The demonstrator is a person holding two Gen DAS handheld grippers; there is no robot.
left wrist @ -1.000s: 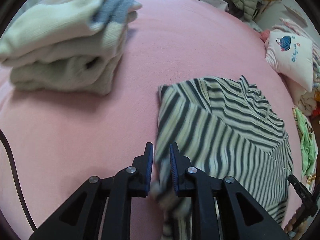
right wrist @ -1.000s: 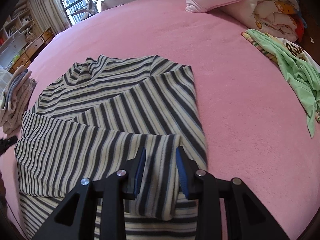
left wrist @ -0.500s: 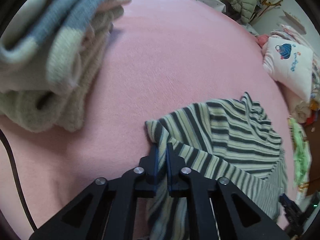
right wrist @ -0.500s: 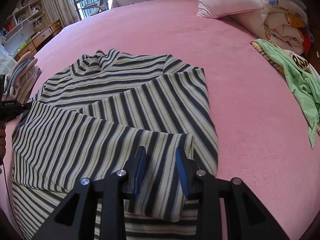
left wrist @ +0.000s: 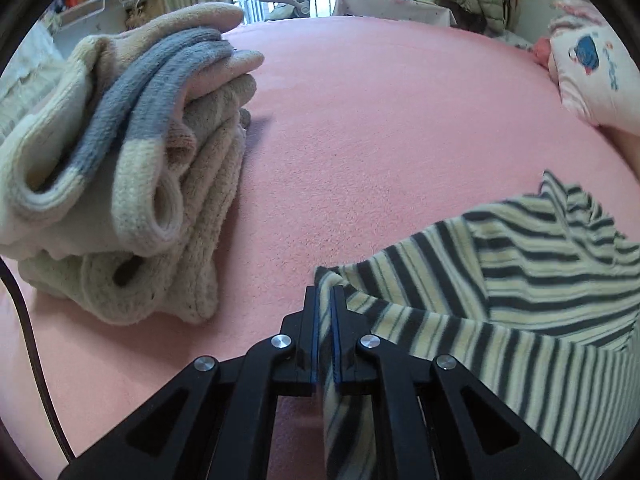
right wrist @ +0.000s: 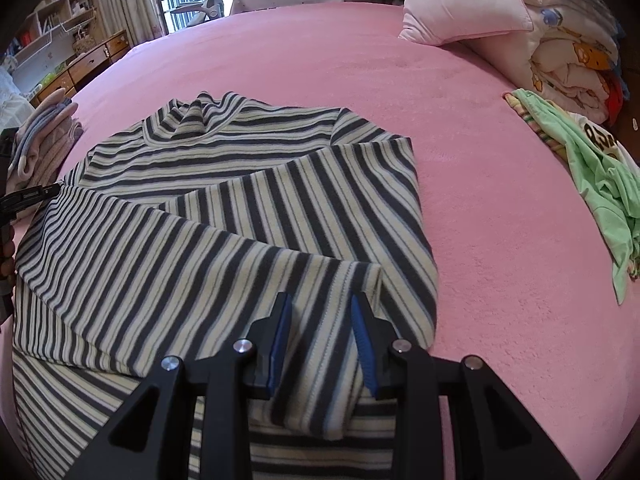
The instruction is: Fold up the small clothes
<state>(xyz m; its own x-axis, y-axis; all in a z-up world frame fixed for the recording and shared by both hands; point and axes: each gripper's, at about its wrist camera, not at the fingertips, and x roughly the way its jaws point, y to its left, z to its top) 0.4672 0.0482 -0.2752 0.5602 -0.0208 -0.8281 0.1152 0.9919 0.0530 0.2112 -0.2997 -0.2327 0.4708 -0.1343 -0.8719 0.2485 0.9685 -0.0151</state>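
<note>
The left gripper (left wrist: 325, 300) is clamped tight on a fold at the edge of the striped top (left wrist: 520, 300), its blue pads pinching the cloth between them. The right gripper (right wrist: 322, 312) stands with its jaws part-way apart over the cuff of a folded-in sleeve (right wrist: 332, 292); whether its pads press the fabric I cannot tell. The striped top lies spread on the pink bedcover (right wrist: 500, 240), collar toward the far side, both sleeves folded across the body. Just left of it sits a stack of folded knitwear (left wrist: 132, 184). A green garment (right wrist: 596, 184) lies crumpled well to the right, near a pink pillow (right wrist: 464, 12).
</note>
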